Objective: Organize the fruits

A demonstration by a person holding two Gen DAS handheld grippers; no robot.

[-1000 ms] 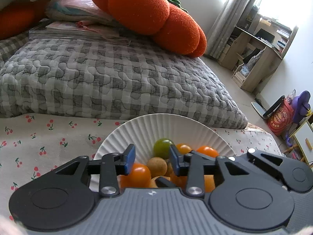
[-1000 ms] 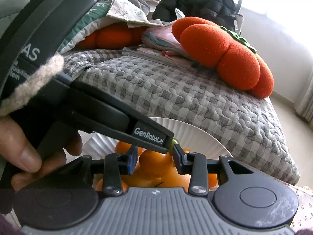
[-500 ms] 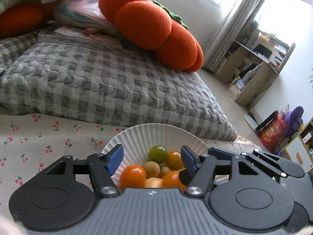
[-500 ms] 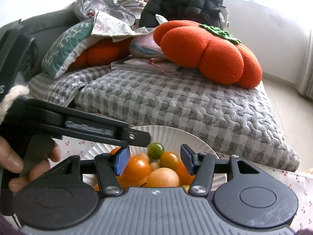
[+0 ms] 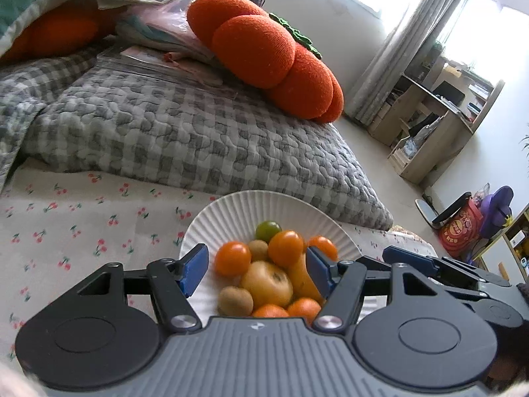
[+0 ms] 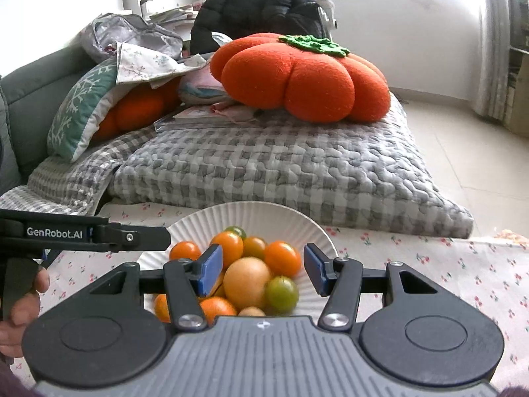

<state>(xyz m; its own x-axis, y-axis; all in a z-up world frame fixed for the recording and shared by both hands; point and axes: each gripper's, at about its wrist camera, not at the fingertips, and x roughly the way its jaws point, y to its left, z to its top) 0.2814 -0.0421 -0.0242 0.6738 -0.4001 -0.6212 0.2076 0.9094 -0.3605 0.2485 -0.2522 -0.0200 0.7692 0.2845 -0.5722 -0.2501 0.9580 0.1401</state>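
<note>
Hovering units: both grippers sit above the near rim of the plate, fingers pointed at the fruit pile.
Left gripper (image 5: 257, 269): fingers spread wide, nothing between the blue pads; fruit shows in the gap below.
Right gripper (image 6: 259, 271): fingers spread wide, holding nothing; its housing appears at the right edge of the left wrist view.
Left gripper, seen from the right wrist view: black arm marked "GenRobot.AI" entering from the left, held by a hand (image 6: 23, 301); its tip reaches the plate's left rim.
Plate (image 5: 231, 211): white, ribbed, resting on the cherry-print cloth (image 5: 66, 225) that covers the worktop.
Fruit pile: heaped on the near half of the plate, pieces touching one another.
Orange tomatoes (image 5: 232, 258): several, spread through the pile.
Green tomato (image 5: 267, 230): at the far edge of the pile.
Second green fruit (image 6: 281, 292): near side of the pile, just beside the large yellow-orange fruit (image 6: 247, 281).
Kiwi (image 5: 235, 300): brown, near-left of the pile.
Quilt (image 5: 185, 135): grey checked, behind the plate.
Pumpkin cushion (image 6: 304, 79): orange, on top of the quilt.
</note>
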